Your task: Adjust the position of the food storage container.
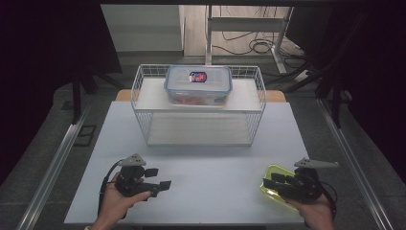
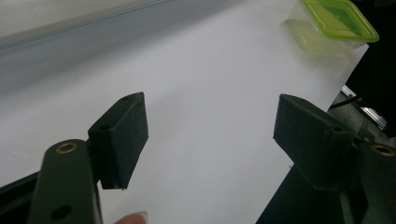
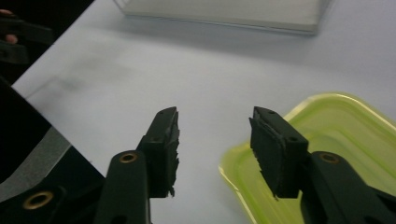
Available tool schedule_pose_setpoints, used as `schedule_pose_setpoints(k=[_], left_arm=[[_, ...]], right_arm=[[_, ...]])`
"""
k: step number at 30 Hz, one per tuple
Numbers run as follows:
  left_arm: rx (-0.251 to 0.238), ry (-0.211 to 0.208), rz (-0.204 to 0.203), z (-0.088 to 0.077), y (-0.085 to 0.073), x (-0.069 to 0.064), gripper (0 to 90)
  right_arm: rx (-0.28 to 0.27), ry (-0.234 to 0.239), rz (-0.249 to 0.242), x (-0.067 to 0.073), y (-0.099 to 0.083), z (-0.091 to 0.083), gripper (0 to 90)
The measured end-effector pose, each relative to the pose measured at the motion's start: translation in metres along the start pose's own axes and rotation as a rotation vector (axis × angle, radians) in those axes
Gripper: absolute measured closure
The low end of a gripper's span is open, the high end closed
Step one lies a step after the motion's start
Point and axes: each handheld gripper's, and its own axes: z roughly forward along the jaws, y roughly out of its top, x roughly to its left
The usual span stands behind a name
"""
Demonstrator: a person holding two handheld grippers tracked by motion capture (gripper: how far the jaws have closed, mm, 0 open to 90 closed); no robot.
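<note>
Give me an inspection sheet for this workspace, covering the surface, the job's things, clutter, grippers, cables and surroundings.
Surface: white table, bare between the grippers.
Job's things: green-lidded container at the near right edge, lid on.
Clutter: wire basket at the far middle; a blue-lidded box sits on its top.
Grippers: left gripper open over bare table, holding nothing; right gripper open at the green-lidded container, one jaw above the lid, pads not pressing it.
Cables: one trails from each gripper; loose cables lie on the floor beyond.
Surroundings: metal rails either side, dark room, a white desk frame behind.
</note>
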Motion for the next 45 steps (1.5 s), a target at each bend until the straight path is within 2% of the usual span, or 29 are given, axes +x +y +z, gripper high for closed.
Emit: schedule_pose_setpoints(k=[2, 3, 4, 5, 8, 10, 13, 14, 16, 18, 20, 21, 22, 27, 30, 32, 40, 45], left_arm=[[0.001, 0.004, -0.001, 0.000, 0.000, 0.000, 25.6], [0.001, 0.004, -0.001, 0.000, 0.000, 0.000, 25.6], [0.000, 0.011, -0.001, -0.001, -0.001, 0.001, 25.6], [0.000, 0.011, -0.001, -0.001, -0.001, 0.001, 25.6], [0.006, 0.018, -0.012, -0.001, -0.002, 0.004, 25.7], [0.010, 0.020, -0.018, -0.001, -0.003, 0.005, 25.8], [0.013, 0.020, -0.020, 0.000, -0.003, 0.005, 25.8], [0.014, 0.019, -0.019, 0.000, -0.003, 0.005, 25.8], [0.017, 0.019, -0.019, 0.001, -0.003, 0.005, 25.9], [0.022, 0.021, -0.018, 0.002, -0.003, 0.005, 25.8], [0.024, 0.023, -0.017, 0.002, -0.003, 0.006, 25.8], [0.024, 0.023, -0.017, 0.002, -0.003, 0.006, 25.8], [0.024, 0.023, -0.016, 0.002, -0.004, 0.006, 25.8], [0.022, 0.024, -0.020, 0.001, -0.004, 0.007, 25.8], [0.026, 0.024, -0.017, 0.002, -0.004, 0.007, 25.9], [0.028, 0.022, -0.016, 0.003, -0.004, 0.006, 25.9], [0.031, 0.024, -0.019, 0.004, -0.005, 0.007, 25.8], [0.033, 0.026, -0.020, 0.004, -0.005, 0.008, 25.8]], right_arm=[[0.000, -0.030, 0.006, -0.005, -0.002, -0.006, 56.5], [0.000, -0.030, 0.006, -0.005, -0.002, -0.006, 56.5], [0.003, -0.059, 0.013, -0.010, -0.004, -0.014, 61.7], [0.003, -0.059, 0.013, -0.010, -0.004, -0.014, 61.7], [0.023, -0.123, 0.026, -0.024, -0.009, -0.029, 75.0], [0.034, -0.145, 0.041, -0.032, -0.012, -0.036, 79.7], [0.060, -0.207, 0.055, -0.043, -0.018, -0.042, 84.9], [0.060, -0.207, 0.055, -0.043, -0.018, -0.042, 84.9], [0.056, -0.227, 0.079, -0.053, -0.022, -0.048, 87.8], [0.059, -0.243, 0.086, -0.057, -0.024, -0.050, 88.6], [0.063, -0.278, 0.098, -0.061, -0.026, -0.054, 88.7], [0.063, -0.278, 0.098, -0.061, -0.026, -0.054, 88.7], [0.062, -0.310, 0.117, -0.066, -0.029, -0.059, 88.8], [0.061, -0.352, 0.156, -0.075, -0.037, -0.070, 88.8], [0.079, -0.406, 0.183, -0.082, -0.043, -0.075, 88.9], [0.097, -0.427, 0.200, -0.086, -0.046, -0.074, 88.9], [0.151, -0.458, 0.228, -0.097, -0.051, -0.067, 88.9], [0.177, -0.458, 0.216, -0.096, -0.049, -0.061, 88.9]])
